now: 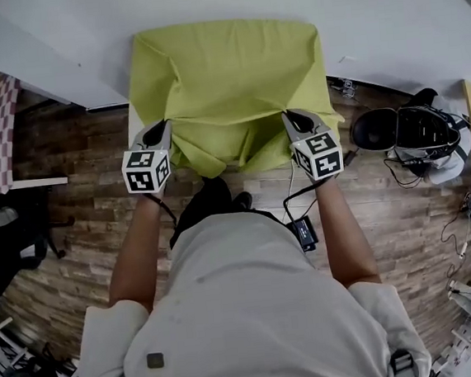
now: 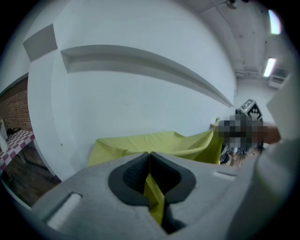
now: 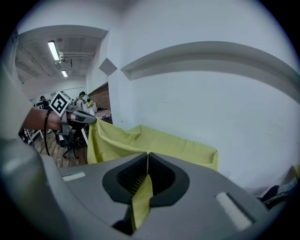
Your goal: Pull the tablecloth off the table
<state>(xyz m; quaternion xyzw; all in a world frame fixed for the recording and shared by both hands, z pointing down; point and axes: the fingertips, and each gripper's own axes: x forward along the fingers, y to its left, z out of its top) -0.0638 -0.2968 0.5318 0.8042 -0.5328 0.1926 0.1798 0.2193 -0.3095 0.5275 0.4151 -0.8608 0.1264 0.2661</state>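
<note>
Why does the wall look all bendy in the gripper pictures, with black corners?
Left gripper view: the wide-angle lens bends the white wall ledge and darkens the corners. Right gripper view: same bending, plus bright ceiling strip lamps. Head view: the yellow-green fabric tablecloth looks sharp.

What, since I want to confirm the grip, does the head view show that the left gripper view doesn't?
Head view only: the left gripper from outside with its marker cube, the person's torso, and the tablecloth from above, its near edge gathered at both grippers.
Left gripper view only: a fold of the tablecloth pinched between the left gripper's shut jaws, plus a wall ledge and a ceiling light.
Both: the yellow-green tablecloth and the right gripper holding its edge.
</note>
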